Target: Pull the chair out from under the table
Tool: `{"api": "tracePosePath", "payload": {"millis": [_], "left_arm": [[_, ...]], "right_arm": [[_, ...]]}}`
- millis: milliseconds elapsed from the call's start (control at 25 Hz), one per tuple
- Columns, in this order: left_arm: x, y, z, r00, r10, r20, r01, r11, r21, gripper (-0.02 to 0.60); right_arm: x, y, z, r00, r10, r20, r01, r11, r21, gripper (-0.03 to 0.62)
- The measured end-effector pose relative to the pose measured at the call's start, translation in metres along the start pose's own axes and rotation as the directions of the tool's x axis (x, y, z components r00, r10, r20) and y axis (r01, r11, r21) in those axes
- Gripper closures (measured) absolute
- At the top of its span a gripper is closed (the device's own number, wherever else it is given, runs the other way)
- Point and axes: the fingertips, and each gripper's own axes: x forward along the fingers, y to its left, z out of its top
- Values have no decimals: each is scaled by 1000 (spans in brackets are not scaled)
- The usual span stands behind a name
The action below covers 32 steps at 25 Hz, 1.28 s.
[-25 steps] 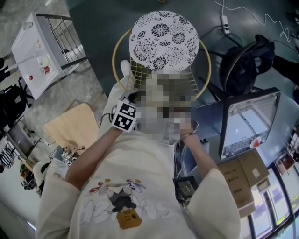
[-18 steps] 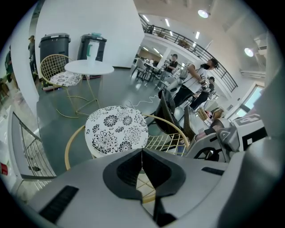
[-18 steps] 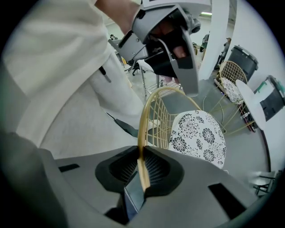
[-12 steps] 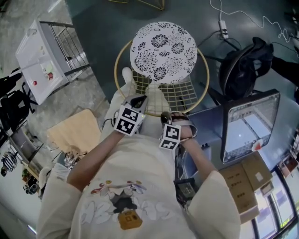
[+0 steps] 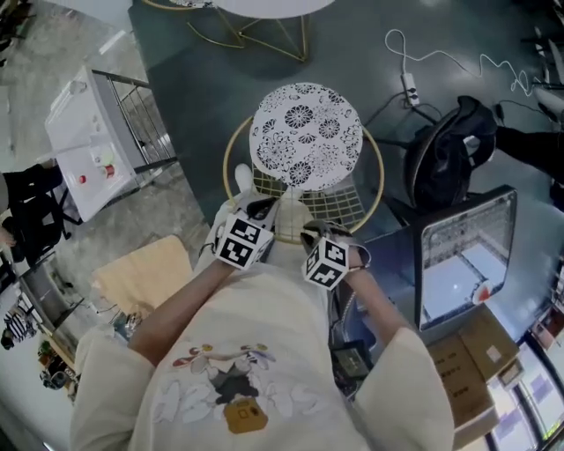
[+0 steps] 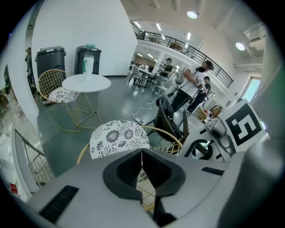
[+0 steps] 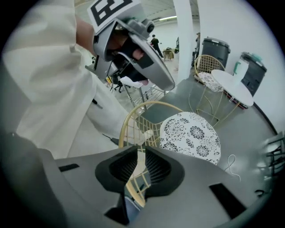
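The chair (image 5: 304, 136) has a gold wire frame and a round black-and-white flowered cushion, and it stands free of the white round table (image 5: 264, 7) at the top edge. Both grippers reach its wire back on the side nearest me. My left gripper (image 5: 263, 208) is shut on the lattice, which runs between its pads in the left gripper view (image 6: 142, 160). My right gripper (image 5: 310, 233) is shut on the gold rim, which passes between its pads (image 7: 140, 167). The cushion (image 6: 118, 138) (image 7: 191, 136) lies just beyond the jaws.
A black bag (image 5: 449, 150) and a grey open box (image 5: 463, 255) sit right of the chair. A white shelf unit (image 5: 88, 132) and a wooden seat (image 5: 145, 273) are at the left. A cable with a power strip (image 5: 410, 84) lies on the floor. A second wire chair (image 6: 55, 87) stands by the table.
The whole view has slid down, so the table's edge and gold legs now show at the top. The right gripper has come into plain sight. Both grippers stay at the chair's back.
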Motion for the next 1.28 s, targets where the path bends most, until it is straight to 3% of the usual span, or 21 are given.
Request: {"api": "tracePosePath", "payload": {"millis": [120, 240, 400, 560, 680, 920, 1120, 1280], "left_arm": [[-12, -2, 22, 999, -12, 30, 12, 1000, 10, 572], [-29, -2, 47, 997, -16, 78, 14, 1000, 23, 572], [-59, 3, 84, 988, -12, 154, 6, 999, 39, 572], [-91, 4, 121, 971, -4, 238, -13, 997, 71, 572], [-122, 2, 162, 944, 2, 331, -39, 994, 106, 572], [-187, -15, 226, 869, -9, 495, -67, 988, 136, 572], [-229, -25, 264, 798, -40, 601, -55, 989, 139, 572], [-257, -32, 285, 743, -55, 667, -59, 987, 148, 572]], "right_arm": [[-16, -26, 25, 995, -89, 54, 86, 995, 44, 539], [-40, -52, 55, 972, -189, 142, 170, 976, 140, 539], [-88, -83, 106, 899, -301, 319, 205, 931, 302, 568], [-145, -108, 151, 793, -403, 456, 226, 891, 394, 574], [-192, -126, 181, 706, -484, 518, 295, 865, 406, 574], [-282, -134, 225, 531, -569, 628, 343, 822, 455, 576], [-350, -133, 258, 337, -614, 714, 346, 786, 513, 580], [-386, -124, 273, 248, -628, 737, 306, 773, 556, 582]]}}
